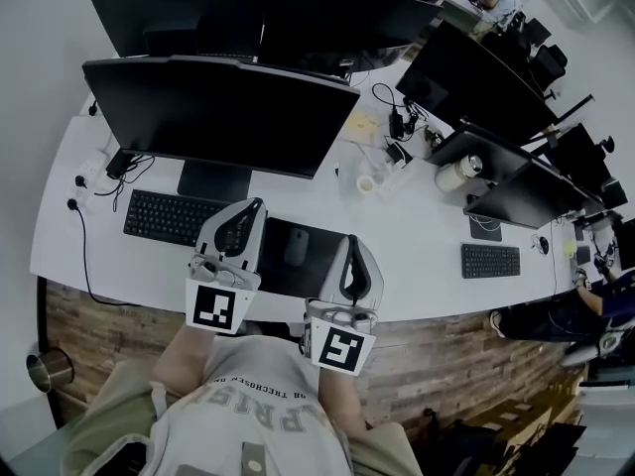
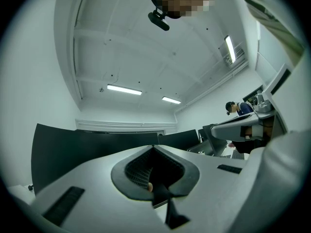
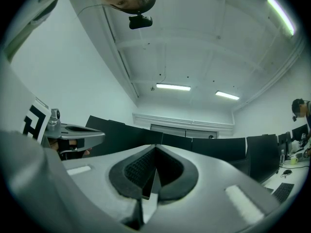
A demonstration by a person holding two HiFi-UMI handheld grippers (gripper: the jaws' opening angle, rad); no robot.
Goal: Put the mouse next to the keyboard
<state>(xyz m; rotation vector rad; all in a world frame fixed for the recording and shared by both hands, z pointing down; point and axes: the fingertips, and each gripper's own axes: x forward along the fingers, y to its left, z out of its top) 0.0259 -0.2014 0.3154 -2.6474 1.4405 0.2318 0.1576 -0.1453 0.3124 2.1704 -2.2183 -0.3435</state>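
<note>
Mouse (image 1: 297,247) on pad (image 1: 317,261), close by keyboard (image 1: 171,217)

The keyboard lies left of and just beyond your left gripper (image 1: 248,211), whose jaws are pressed together on nothing. The mouse sits just right of that gripper's tips and left of the right gripper (image 1: 351,241), whose jaws are likewise together and empty. This fits a mouse waiting to be moved or one just set down. Nudge it with the jaws together and you'd likely shove its rounded shell across the pad. Swing the left gripper leftward and you could clip the keyboard's end.
</note>
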